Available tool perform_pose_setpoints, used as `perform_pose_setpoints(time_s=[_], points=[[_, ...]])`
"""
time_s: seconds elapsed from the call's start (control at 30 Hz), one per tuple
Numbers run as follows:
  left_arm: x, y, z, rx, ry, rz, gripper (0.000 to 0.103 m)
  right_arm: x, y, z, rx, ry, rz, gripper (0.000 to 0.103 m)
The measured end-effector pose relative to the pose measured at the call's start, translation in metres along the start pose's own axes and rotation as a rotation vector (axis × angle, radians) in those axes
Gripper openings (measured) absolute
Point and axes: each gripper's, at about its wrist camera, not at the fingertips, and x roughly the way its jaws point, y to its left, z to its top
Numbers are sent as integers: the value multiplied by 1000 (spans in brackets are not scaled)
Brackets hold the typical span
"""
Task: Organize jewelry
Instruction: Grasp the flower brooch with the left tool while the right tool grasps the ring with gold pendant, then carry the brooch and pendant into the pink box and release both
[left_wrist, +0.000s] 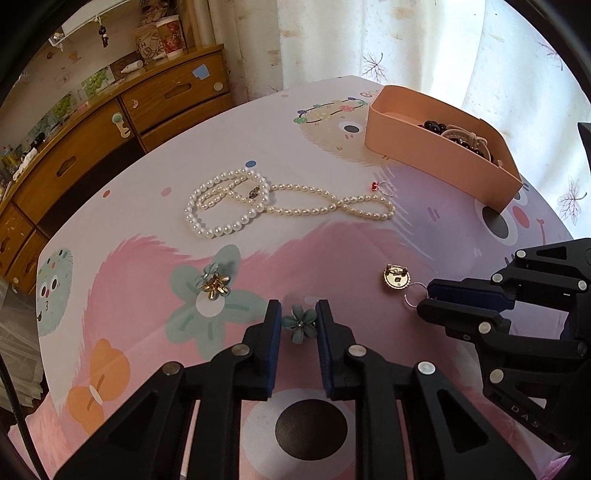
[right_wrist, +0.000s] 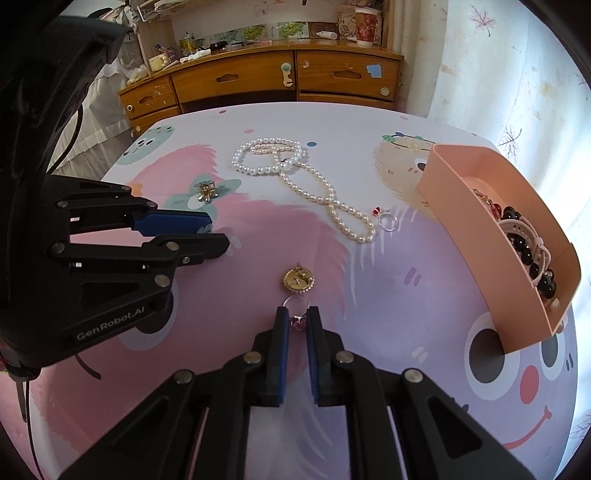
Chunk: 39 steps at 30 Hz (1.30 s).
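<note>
Teal flower earring (left_wrist: 300, 325) sits pinched in the jaws of the left gripper (left_wrist: 298, 320), low over the counter (left_wrist: 332, 236). Right gripper (right_wrist: 297, 324), jaws likewise clenched, grasps a silver ring with a pink stone (right_wrist: 297, 314), just beside a round gold brooch (right_wrist: 299, 281). Both pieces should be lifted straight up, grip kept firm, then carried to the pink box (left_wrist: 436, 155) and let go low inside. Pearl necklaces (left_wrist: 258, 203), a red-stone ring (left_wrist: 382, 187) and a gold flower earring (left_wrist: 216, 286) remain loose.
</note>
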Motion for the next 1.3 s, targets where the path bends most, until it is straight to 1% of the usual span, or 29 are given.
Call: perform_pose_setpoints(time_s=[0.2, 0.33, 0.43, 0.57, 0.63, 0.83, 0.97, 1.1, 1.3], points=[[-7, -4, 5, -14, -10, 5, 16, -10, -1, 1, -6, -16, 16, 9], [-13, -7, 12, -37, -14, 25, 16, -18, -6, 2, 5, -25, 31, 9], [-18, -11, 18, -67, -22, 16, 16, -26, -12, 3, 6, -35, 42, 9], [-28, -21, 32, -96, -16, 44, 17, -40, -26, 3, 13, -54, 52, 9], [-34, -25, 40, -118, -21, 39, 17, -47, -35, 4, 21, -63, 59, 9], [-60, -41, 70, -163, -88, 2, 17, -68, -64, 5, 48, -93, 74, 9], [-68, -52, 93, -204, -133, -24, 17, -83, -85, 9, 70, -120, 77, 9], [-68, -65, 110, -219, -169, -28, 17, -100, -106, 12, 80, -160, 76, 9], [-64, -80, 138, -261, -217, -41, 17, -114, -138, 15, 117, -215, 106, 9]])
